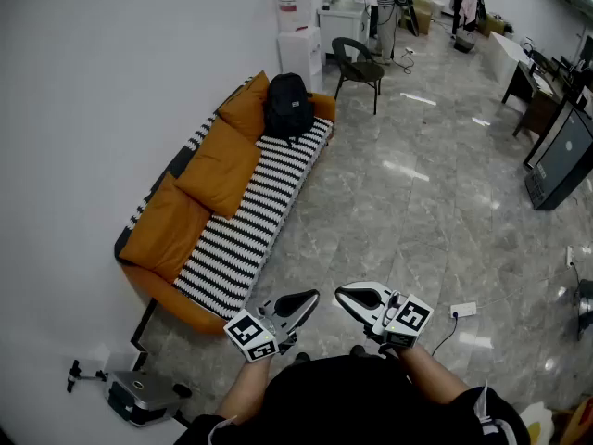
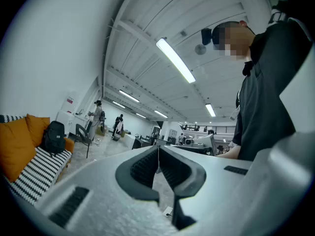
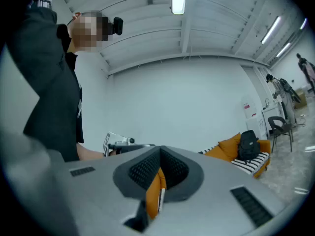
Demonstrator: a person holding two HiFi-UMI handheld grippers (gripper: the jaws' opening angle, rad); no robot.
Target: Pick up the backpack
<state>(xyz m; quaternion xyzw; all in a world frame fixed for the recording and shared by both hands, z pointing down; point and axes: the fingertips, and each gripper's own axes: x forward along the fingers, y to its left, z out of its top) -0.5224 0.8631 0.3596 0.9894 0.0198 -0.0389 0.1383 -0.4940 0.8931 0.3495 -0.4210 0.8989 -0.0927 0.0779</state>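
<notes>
Pale grey polished floor (image 1: pixel 417 211) spreads through a big open room with a white wall along the left, and low in the head view, close to the person's body, both grippers are held level with their tips turned toward each other. On the left gripper (image 1: pixel 311 298) the jaws are pressed together with nothing between them; its own view shows the ribbed pads meeting in a thin line. On the right gripper (image 1: pixel 343 293) the jaws are likewise closed and empty, and only a sliver of orange and stripes shows behind the slot below them. The two tips are near each other but not touching. Just right of the right gripper a white power strip (image 1: pixel 462 310) lies on the floor, and at the near left a small grey machine (image 1: pixel 139 395) stands by the wall. Along that wall runs a sofa (image 1: pixel 241 235) with a black-and-white striped seat and orange cushions (image 1: pixel 219 167). At its far end the black backpack (image 1: pixel 288 107) sits upright on the seat against a cushion, well apart from both grippers. Past it are a dark chair (image 1: pixel 358 63) and a white cabinet (image 1: pixel 299 52), and a dark screen (image 1: pixel 563 156) stands at the right
</notes>
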